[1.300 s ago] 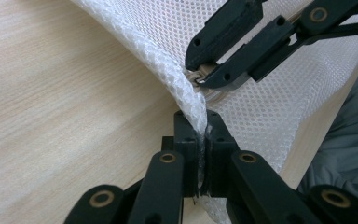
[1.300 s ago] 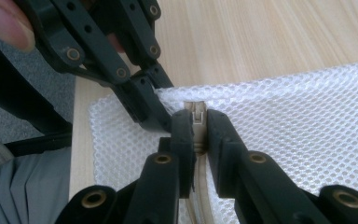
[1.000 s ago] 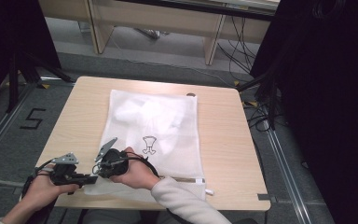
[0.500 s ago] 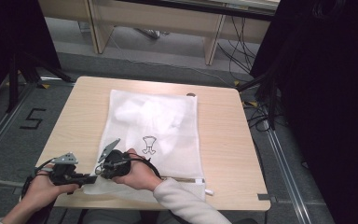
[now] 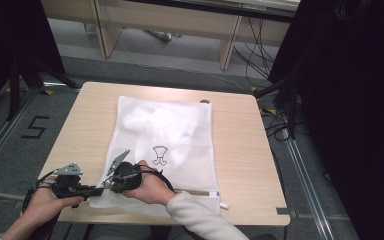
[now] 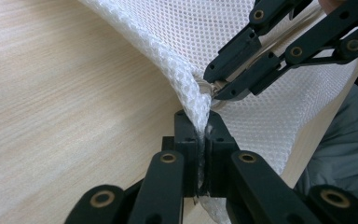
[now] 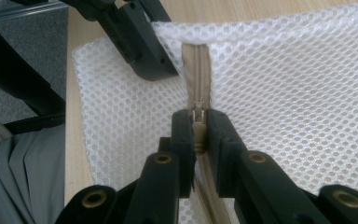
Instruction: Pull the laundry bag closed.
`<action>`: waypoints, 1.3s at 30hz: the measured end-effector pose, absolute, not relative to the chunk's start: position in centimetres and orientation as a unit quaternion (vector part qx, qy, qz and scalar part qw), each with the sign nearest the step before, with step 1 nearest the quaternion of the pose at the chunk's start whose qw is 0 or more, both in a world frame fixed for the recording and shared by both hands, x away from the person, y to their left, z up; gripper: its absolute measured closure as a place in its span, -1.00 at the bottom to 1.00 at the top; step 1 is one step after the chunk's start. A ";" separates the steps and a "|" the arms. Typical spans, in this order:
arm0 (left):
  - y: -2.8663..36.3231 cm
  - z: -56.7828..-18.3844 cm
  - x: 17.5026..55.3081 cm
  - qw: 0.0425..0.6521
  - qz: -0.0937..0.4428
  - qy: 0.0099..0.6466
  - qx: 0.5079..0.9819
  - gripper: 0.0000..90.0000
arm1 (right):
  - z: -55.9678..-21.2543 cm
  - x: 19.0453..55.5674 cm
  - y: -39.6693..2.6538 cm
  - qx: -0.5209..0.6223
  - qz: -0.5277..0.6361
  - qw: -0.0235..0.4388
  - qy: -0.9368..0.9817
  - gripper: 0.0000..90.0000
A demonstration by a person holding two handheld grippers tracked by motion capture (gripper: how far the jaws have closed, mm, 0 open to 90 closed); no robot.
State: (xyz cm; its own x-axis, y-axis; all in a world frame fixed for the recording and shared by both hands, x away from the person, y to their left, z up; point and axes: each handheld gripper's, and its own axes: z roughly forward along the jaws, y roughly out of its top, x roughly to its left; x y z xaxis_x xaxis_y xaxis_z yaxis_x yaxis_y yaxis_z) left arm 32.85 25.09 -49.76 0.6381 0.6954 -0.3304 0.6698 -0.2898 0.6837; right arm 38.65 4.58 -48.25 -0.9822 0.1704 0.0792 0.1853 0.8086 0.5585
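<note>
A white mesh laundry bag [image 5: 180, 135] lies flat on the wooden table [image 5: 240, 145], with white cloth and a small dark print inside. At its near left corner, my left gripper [image 6: 199, 123] is shut on the bag's mesh edge [image 6: 186, 88]. My right gripper [image 7: 198, 119] is shut on the metal zipper pull [image 7: 197, 112] of the beige zipper [image 7: 196, 60], right beside the left jaws. In the high view the left gripper [image 5: 99, 188] and right gripper [image 5: 107, 184] meet tip to tip at that corner, each in a hand.
The table's front edge [image 5: 180, 220] runs just below the hands. Grey floor with a painted mark [image 5: 35, 127] lies to the left. Dark curtains [image 5: 350, 100] stand at the right, and cables [image 5: 275, 120] trail past the table's far right corner.
</note>
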 end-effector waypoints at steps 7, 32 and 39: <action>25.1 -49.7 32.9 0.419 0.015 0.424 0.802 0.90 | -48.2 38.5 4.4 -0.099 -0.290 0.018 -0.952 0.83; 25.3 -49.8 32.9 0.418 0.016 0.424 0.803 0.90 | -48.7 38.4 3.2 -0.108 -0.290 0.016 -0.951 0.83; 25.3 -49.8 32.9 0.417 0.018 0.425 0.803 0.90 | -48.6 38.5 2.6 -0.106 -0.286 0.015 -0.952 0.83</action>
